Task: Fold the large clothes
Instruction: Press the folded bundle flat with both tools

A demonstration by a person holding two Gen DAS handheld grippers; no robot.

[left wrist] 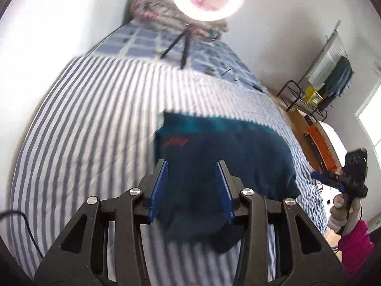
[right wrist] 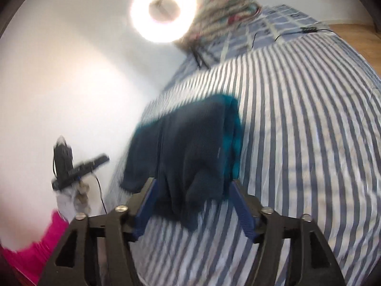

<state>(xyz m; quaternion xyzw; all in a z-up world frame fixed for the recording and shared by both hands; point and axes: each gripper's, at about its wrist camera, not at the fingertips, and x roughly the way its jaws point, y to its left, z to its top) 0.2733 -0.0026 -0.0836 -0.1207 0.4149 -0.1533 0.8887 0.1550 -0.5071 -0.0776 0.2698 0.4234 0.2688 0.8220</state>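
A dark navy garment (left wrist: 221,166) with a teal band along its far edge and a small red mark lies folded into a thick bundle on the striped bedsheet (left wrist: 83,131), one loose corner hanging toward the near edge of the bed. The left gripper (left wrist: 191,186) hovers over that near corner, its blue-padded jaws spread wide and holding nothing. The right gripper (right wrist: 194,202) is likewise spread apart — empty, just above the garment's near end. Beyond the garment, a ring light (right wrist: 163,9) on a tripod stands on a checked blanket (left wrist: 142,40), beside a crumpled patterned cloth (right wrist: 228,7). Both views are blurred. A shelf rack (left wrist: 312,95) across the room holds yellow and dark things — too small to identify.
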